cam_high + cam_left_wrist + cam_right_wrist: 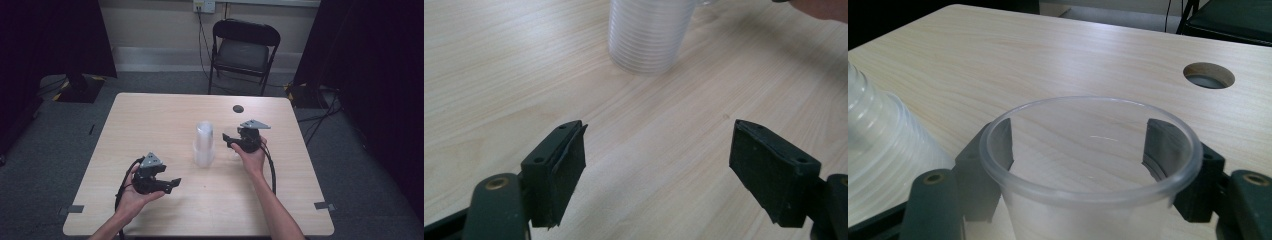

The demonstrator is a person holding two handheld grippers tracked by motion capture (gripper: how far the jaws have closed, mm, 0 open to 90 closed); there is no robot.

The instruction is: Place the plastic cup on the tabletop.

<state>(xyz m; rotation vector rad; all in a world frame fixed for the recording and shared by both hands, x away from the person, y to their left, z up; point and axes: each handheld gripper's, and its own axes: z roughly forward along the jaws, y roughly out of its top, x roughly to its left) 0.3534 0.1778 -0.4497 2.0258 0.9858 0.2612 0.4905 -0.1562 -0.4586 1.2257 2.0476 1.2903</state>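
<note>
Two grippers work a pale wood-grain table [150,120]: left gripper [170,184], jaws spread wide, faces a ribbed stack of clear cups [646,35] just ahead; right gripper [231,141], beside that stack, has its jaws around a smooth clear cup [1088,150], whether pressing it cannot be told, round cable hole [1208,75] beyond.
</note>
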